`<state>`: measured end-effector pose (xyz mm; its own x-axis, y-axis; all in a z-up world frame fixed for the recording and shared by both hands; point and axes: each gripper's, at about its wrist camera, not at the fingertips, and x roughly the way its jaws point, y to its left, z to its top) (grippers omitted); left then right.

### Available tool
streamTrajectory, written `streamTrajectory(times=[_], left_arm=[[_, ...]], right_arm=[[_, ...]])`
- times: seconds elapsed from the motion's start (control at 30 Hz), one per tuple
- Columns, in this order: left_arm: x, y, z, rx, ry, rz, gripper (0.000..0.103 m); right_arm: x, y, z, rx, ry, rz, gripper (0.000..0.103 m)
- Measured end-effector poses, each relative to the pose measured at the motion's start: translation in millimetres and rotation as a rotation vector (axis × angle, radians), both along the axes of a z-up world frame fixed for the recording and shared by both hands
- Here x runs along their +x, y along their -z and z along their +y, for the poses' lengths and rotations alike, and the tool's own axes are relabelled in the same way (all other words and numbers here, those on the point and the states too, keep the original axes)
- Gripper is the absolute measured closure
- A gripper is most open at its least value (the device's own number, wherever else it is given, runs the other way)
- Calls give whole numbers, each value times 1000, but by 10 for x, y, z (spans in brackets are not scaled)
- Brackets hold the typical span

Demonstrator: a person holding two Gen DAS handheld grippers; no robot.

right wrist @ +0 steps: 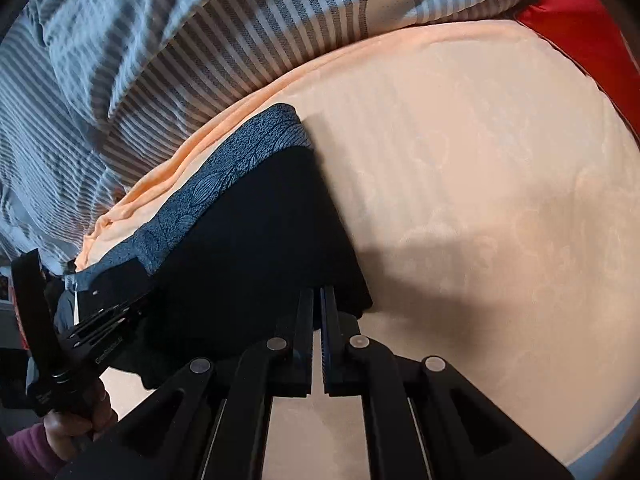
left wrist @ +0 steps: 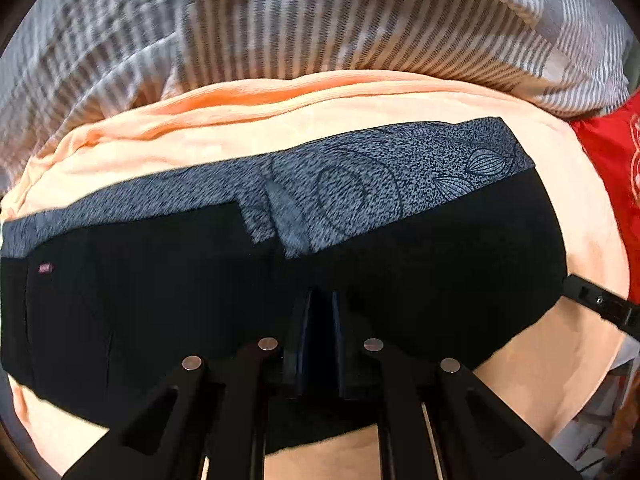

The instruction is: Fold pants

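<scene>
Black pants (left wrist: 420, 272) with a grey patterned waistband (left wrist: 400, 168) lie folded across a peach blanket (left wrist: 360, 112). My left gripper (left wrist: 320, 300) is shut on the black fabric near the middle of the near edge. In the right wrist view the same pants (right wrist: 248, 248) lie to the left, the waistband (right wrist: 240, 148) along their far side. My right gripper (right wrist: 319, 294) is shut on the right near corner of the pants. The left gripper's body (right wrist: 92, 320) shows at the far left, held by a hand.
A grey and white striped duvet (left wrist: 320, 20) is bunched along the far side of the blanket. A red cushion (left wrist: 612, 160) lies at the right. The peach blanket (right wrist: 480, 200) stretches bare to the right of the pants.
</scene>
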<state>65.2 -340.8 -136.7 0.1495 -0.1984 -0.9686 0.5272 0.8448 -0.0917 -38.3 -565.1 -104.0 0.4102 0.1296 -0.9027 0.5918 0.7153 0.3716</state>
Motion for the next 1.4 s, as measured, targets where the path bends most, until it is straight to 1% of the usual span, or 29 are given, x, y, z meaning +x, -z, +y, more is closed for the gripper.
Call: streamTrajectory(times=[0.13, 0.23, 0.27, 0.3, 0.33, 0.37, 0.5, 0.6, 0.67, 0.73, 0.77, 0.8, 0.83, 0.87, 0.93, 1.03, 1.17, 1.3, 1.4], left_arm=[[-62, -79, 283, 10, -58, 21, 91], [-165, -125, 463, 25, -102, 27, 91], [-188, -125, 538, 30, -119, 32, 91], [-234, -133, 567, 36, -142, 42, 91], [-269, -134, 632, 40, -166, 52, 91], [-304, -135, 738, 40, -198, 61, 91], [-418, -189, 1084, 38, -297, 61, 91], [-495, -232, 1337, 29, -363, 60, 91], [-527, -216, 1467, 32, -394, 61, 91], [-488, -191, 1498, 31, -416, 76, 91], [-477, -174, 1532, 32, -427, 82, 91], [-476, -169, 1542, 34, -431, 86, 91], [-472, -163, 1578, 34, -434, 89, 91], [-470, -164, 1616, 32, -437, 89, 91], [-429, -144, 1667, 28, -442, 88, 91], [-348, -119, 1774, 23, -444, 102, 91], [-292, -144, 1835, 17, -443, 111, 91], [-216, -138, 1888, 8, -434, 118, 91], [-167, -133, 1912, 1, -430, 116, 91]], right_arm=[[-115, -38, 74, 31, -50, 36, 99], [-199, -121, 164, 30, -72, 32, 99], [-196, -146, 229, 32, -81, 23, 95], [-159, -187, 295, 45, -102, 8, 87], [-124, -208, 345, 51, -120, -1, 82], [-27, -235, 425, 56, -154, -13, 73], [376, -303, 709, 47, -268, -52, 73], [667, -296, 954, 35, -346, -60, 73], [812, -234, 1093, 29, -384, -48, 73], [927, -69, 1241, 38, -417, -20, 73], [971, 54, 1299, 49, -430, 12, 73], [988, 195, 1355, 56, -437, 64, 73], [968, 229, 1375, 43, -422, 56, 73], [951, 199, 1379, 38, -408, 41, 72], [924, 163, 1399, 55, -412, 56, 72], [875, 104, 1428, 56, -428, 79, 71], [803, 58, 1491, 58, -417, 96, 66], [744, 43, 1569, 67, -390, 108, 65], [733, 32, 1661, 74, -390, 117, 63]])
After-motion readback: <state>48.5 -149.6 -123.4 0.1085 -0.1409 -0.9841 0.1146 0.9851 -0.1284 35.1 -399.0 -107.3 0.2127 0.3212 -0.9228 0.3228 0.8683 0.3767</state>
